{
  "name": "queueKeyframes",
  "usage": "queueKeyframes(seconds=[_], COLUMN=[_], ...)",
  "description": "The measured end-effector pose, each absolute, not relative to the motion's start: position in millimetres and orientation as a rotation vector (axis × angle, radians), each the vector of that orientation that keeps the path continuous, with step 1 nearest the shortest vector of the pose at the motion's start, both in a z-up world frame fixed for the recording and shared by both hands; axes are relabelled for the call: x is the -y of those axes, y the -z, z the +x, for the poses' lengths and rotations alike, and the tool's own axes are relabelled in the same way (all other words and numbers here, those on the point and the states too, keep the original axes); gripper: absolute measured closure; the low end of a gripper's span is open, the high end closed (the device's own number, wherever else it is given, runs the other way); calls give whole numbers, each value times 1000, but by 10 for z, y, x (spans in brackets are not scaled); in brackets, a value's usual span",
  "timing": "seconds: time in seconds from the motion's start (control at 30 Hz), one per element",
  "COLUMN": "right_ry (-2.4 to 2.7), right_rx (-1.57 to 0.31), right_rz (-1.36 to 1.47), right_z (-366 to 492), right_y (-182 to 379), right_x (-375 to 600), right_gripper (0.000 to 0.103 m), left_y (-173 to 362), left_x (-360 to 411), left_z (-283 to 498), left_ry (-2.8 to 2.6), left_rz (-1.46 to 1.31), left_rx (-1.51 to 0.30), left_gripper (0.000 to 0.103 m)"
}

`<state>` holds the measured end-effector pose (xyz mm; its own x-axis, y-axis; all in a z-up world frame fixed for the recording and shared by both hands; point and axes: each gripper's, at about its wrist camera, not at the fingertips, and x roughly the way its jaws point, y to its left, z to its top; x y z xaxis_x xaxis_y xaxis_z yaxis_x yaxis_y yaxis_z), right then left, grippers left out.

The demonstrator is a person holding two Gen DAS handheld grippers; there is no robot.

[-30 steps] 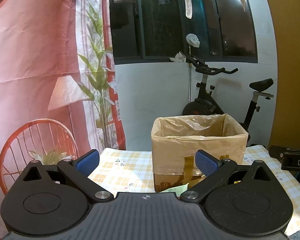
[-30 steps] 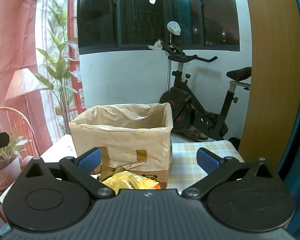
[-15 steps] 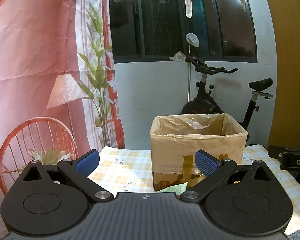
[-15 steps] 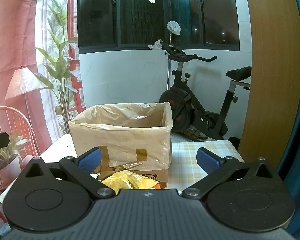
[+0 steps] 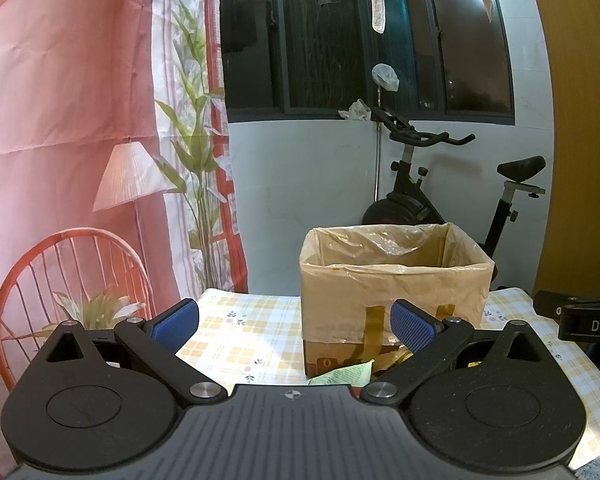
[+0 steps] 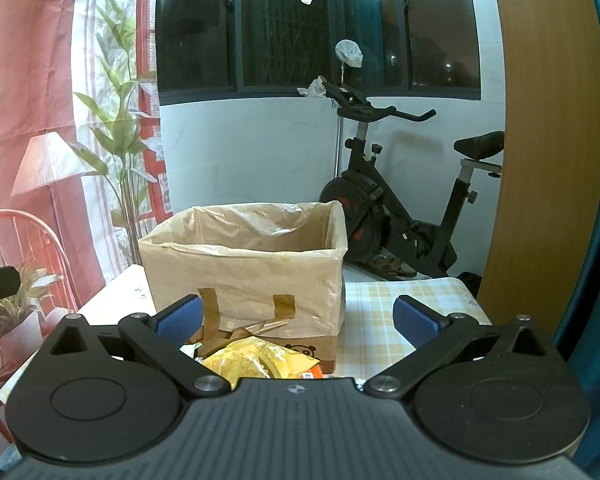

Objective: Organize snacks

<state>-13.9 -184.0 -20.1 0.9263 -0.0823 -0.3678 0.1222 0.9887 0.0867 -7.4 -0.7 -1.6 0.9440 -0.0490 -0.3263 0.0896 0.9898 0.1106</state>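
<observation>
Two grippers are being held level above the near edge of the desk (image 5: 240, 336), both with jaws spread wide and nothing between the blue pads. The left gripper (image 5: 294, 322) is being aimed at the left half of the box; the right gripper (image 6: 296, 318) is being aimed at its front face.

One cardboard box (image 5: 392, 280), lined with one tan plastic bag, is being shown standing upright near the middle of the desk, top open. Two strips of brown tape are being seen on its front.

Snacks: one yellow packet (image 6: 256, 360) is being shown lying on the desk against the foot of the box, just ahead of the right gripper. One pale green packet (image 5: 346, 372) is being seen at the box's front left corner, partly hidden by the left gripper's body. Further wrappers beside these cannot be counted.

Open checked cloth is being left free to the left of the box and to its right, up to the desk's edges.

One exercise bike (image 6: 396, 208) is being seen behind the desk, well apart.
</observation>
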Motion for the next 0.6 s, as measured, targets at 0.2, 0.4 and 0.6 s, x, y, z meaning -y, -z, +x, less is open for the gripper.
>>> queueKeyframes(seconds=[0.2,0.4,0.6], right_ry=[105,106,106], right_rx=[-373,-374,-376], right_rz=[109,109,109], right_z=[-138,-136,-136], right_y=[201,193,210], right_x=[1838,1842,1838], right_gripper=[0,0,0], left_y=[20,32,42], left_x=[7,6,5], left_z=[-76,-79,-75], left_ry=[71,71,71], left_rz=[125,124,122], left_rx=[-329,-331,-330], left_gripper=[0,0,0])
